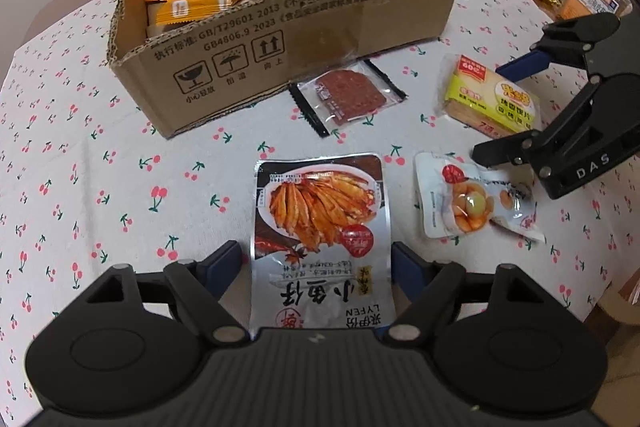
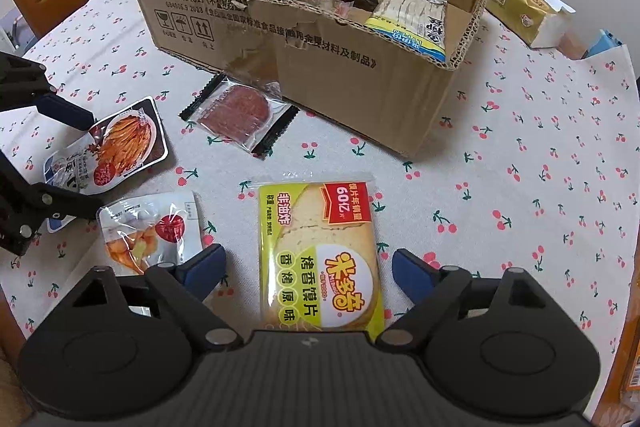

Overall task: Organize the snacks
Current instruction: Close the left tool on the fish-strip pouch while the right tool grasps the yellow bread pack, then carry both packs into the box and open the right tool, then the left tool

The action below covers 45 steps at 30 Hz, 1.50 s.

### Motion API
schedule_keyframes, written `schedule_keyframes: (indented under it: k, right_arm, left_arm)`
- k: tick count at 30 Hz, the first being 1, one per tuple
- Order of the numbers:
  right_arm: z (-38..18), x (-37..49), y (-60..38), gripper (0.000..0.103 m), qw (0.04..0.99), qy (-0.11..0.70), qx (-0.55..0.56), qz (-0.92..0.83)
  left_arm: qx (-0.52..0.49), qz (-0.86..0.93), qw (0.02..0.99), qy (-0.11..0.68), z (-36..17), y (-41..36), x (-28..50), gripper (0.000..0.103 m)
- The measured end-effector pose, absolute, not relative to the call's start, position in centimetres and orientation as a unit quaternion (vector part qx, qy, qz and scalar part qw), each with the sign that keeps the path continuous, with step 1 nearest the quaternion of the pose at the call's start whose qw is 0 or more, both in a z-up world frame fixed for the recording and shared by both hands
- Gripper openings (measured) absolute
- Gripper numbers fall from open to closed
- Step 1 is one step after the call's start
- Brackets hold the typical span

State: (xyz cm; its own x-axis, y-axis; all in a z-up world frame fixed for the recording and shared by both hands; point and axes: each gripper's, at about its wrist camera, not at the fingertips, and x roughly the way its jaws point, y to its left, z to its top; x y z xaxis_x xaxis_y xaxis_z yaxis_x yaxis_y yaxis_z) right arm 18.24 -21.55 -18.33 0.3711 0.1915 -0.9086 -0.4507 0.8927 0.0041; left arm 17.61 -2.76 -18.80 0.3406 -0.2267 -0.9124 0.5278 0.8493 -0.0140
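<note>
The left tongs [image 1: 316, 259] are spread wide around the dried-fish pouch [image 1: 318, 227] at lower centre, and the right tongs [image 2: 308, 267] likewise straddle the toast-chip pack [image 2: 320, 259]. Neither packet is gripped yet (both lie flat on the worktop [image 1: 100, 167]). A slick, thin pouch could be pushed along or pinched only at the film and dropped short of the cardboard box [image 1: 280, 39] at the upper centre.

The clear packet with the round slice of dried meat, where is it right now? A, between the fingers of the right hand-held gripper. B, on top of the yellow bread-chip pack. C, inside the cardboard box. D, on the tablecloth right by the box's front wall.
D: the meat packet lies flat on the tablecloth against the front wall of the cardboard box, apart from both grippers.
</note>
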Motion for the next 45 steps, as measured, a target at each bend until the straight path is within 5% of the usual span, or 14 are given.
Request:
schedule_keyframes:
  k: [9, 15, 45]
  right_arm:
    - [-18.0, 18.2, -21.5, 0.083, 0.819, 0.524, -0.125, 0.199]
    - [-17.5, 18.3, -21.6, 0.063, 0.821, 0.524, -0.121, 0.192]
    - [-12.0, 18.0, -22.1, 0.06, 0.832, 0.516, -0.1, 0.179]
  left_arm:
    - [0.149, -0.237, 0.805, 0.523, -18.7, -2.8, 17.5, 0.073]
    - [0.137, -0.235, 0.805, 0.528, -18.4, -2.6, 17.7, 0.071]
    - [0.138, -0.24, 0.813, 0.512, -13.0, -2.2, 16.8, 0.066]
